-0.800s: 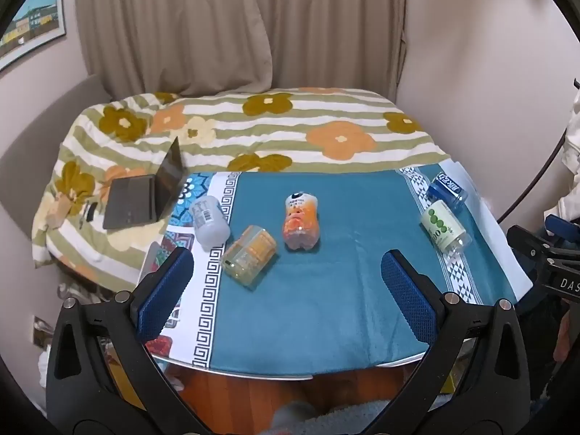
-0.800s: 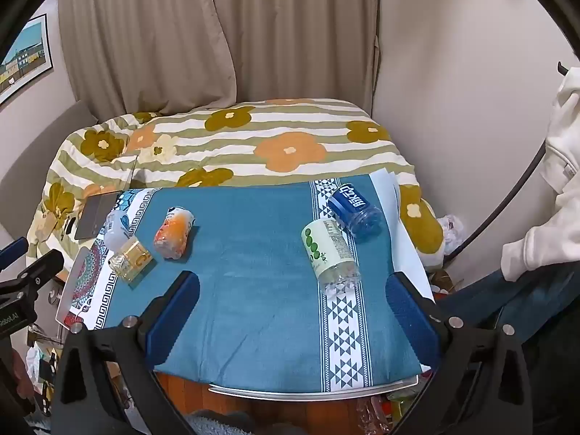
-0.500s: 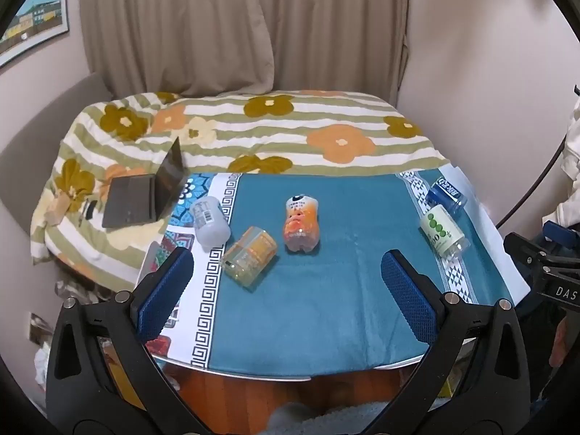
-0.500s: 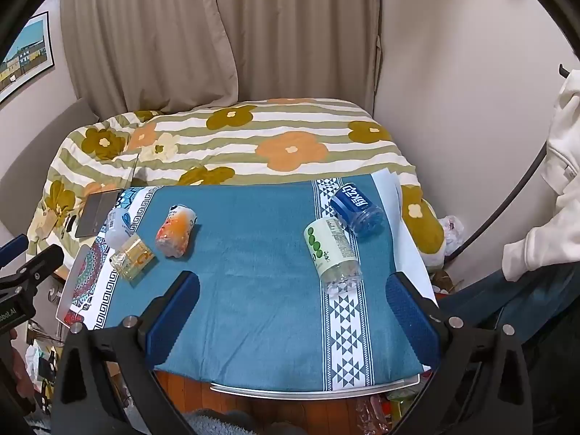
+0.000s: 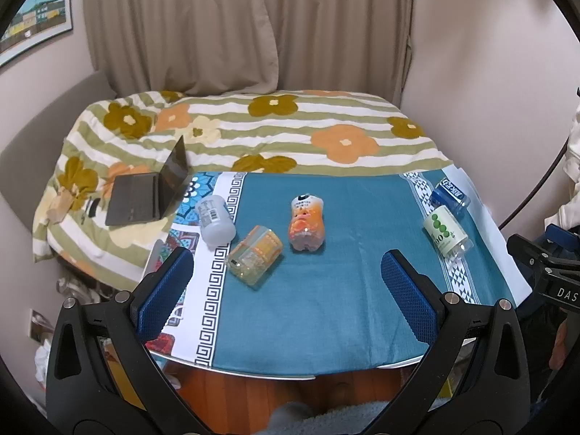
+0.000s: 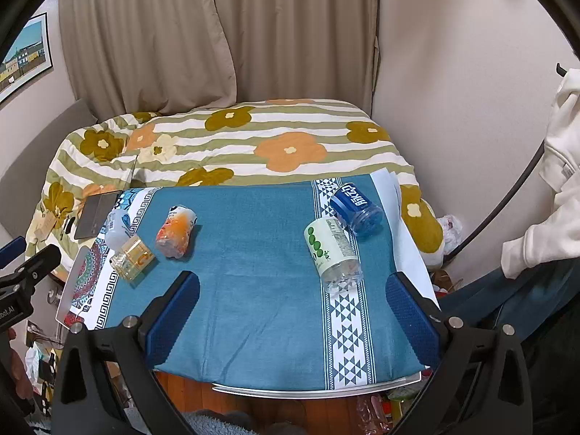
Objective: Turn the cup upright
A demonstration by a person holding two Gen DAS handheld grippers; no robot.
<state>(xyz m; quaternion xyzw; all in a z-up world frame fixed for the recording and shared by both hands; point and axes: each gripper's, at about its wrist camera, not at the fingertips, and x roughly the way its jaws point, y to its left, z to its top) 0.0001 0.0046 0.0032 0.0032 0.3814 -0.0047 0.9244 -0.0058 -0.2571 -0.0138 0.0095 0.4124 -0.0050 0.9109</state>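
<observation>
teal cloth covers the worktop (image 5: 326, 308). nearest, left gripper (image 5: 290, 282) and right gripper (image 6: 290, 301) hover with jaws apart, empty. five plastic cups lie tipped over: yellow-orange clear cup (image 5: 253, 255), orange printed cup (image 5: 306, 223), white cup (image 5: 214, 219) left; green-dotted white cup (image 6: 331, 250), blue cup (image 6: 357, 208) right. farther, a floral bed (image 5: 272, 127).

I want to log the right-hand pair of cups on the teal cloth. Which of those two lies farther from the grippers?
The dark blue cup with white lettering, by the cloth's far right corner. The white cup with green dots lies nearer.

Black tongs (image 5: 286, 282), blue textured pads (image 5: 407, 291)
</observation>
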